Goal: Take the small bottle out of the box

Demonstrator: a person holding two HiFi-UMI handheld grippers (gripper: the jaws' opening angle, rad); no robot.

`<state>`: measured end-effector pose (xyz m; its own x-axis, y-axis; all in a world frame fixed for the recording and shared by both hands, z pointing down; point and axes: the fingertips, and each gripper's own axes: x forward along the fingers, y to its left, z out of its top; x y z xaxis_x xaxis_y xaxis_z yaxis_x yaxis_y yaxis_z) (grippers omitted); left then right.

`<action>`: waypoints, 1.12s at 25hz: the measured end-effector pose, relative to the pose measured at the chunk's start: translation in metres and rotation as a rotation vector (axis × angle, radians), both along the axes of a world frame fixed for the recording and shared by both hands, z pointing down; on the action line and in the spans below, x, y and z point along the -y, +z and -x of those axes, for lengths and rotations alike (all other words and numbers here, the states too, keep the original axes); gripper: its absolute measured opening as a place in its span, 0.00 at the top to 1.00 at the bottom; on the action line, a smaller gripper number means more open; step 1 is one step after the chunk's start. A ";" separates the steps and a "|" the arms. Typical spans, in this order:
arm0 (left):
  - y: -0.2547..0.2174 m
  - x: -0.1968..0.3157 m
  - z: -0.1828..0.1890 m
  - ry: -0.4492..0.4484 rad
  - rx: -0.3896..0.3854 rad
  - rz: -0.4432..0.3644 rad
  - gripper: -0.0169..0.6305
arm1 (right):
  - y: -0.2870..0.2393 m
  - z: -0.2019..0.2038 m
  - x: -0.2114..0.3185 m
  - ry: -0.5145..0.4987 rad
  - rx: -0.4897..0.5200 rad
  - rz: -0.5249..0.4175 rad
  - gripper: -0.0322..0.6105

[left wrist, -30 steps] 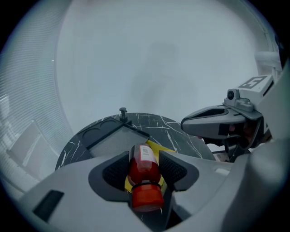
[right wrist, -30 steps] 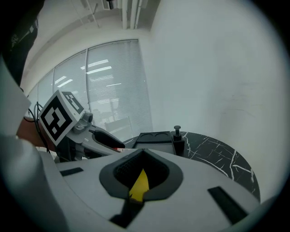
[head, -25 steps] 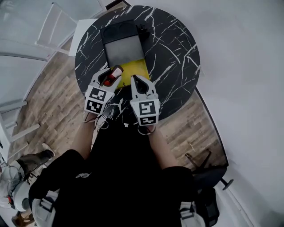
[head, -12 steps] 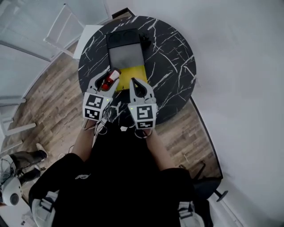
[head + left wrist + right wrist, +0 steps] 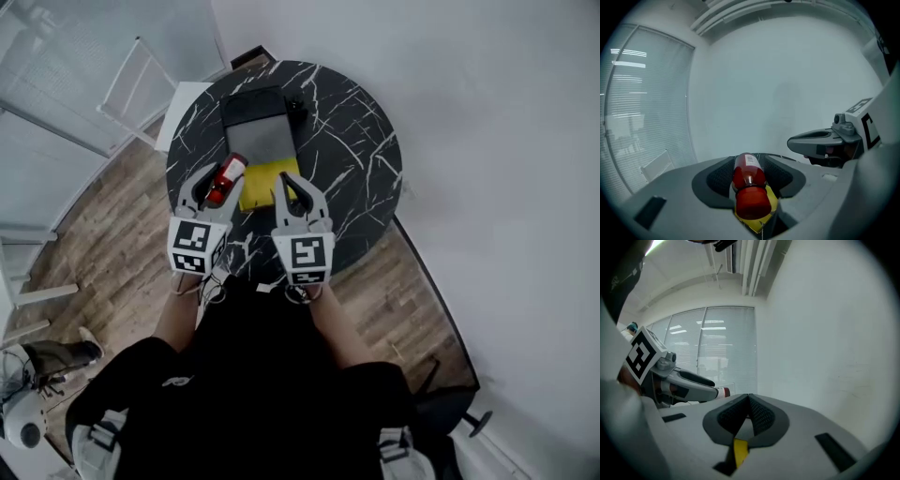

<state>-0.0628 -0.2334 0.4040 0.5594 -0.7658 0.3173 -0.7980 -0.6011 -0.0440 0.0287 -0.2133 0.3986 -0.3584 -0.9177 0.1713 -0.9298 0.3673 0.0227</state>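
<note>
A small red bottle (image 5: 224,177) with a red cap (image 5: 751,202) lies lengthwise between the jaws of my left gripper (image 5: 217,180), which is shut on it. It hangs above the round black marble table (image 5: 352,141), just left of the box. The box (image 5: 267,141) lies open, with a dark lid at the far end, a grey inside and a yellow part (image 5: 260,180) at the near end. My right gripper (image 5: 289,187) is over the yellow part's right side, its jaws shut on nothing. In the right gripper view the bottle's tip (image 5: 723,391) pokes out of the left gripper (image 5: 689,383).
A white chair frame (image 5: 122,89) stands left of the table on the wood floor. A white wall runs along the right side. A small dark item (image 5: 294,106) lies beside the box's far end.
Both grippers have drawn back a little toward me. The left one still grips the bottle. The table looks smaller and farther off in the head view.
</note>
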 end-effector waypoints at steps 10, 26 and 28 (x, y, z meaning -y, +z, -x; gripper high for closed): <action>-0.054 -0.008 -0.003 -0.003 -0.051 -0.116 0.67 | -0.039 -0.012 -0.006 0.045 0.001 -0.104 0.96; -0.085 -0.008 0.009 -0.050 -0.121 -0.179 0.67 | -0.073 -0.025 -0.007 0.095 -0.031 -0.161 0.96; -0.089 -0.007 0.009 -0.052 -0.129 -0.187 0.67 | -0.076 -0.027 -0.007 0.099 -0.025 -0.163 0.96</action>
<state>-0.0719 -0.2259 0.3154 0.5442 -0.8335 0.0958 -0.8340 -0.5499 -0.0461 0.0561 -0.2065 0.3227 -0.2627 -0.9646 0.0249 -0.9596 0.2639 0.0982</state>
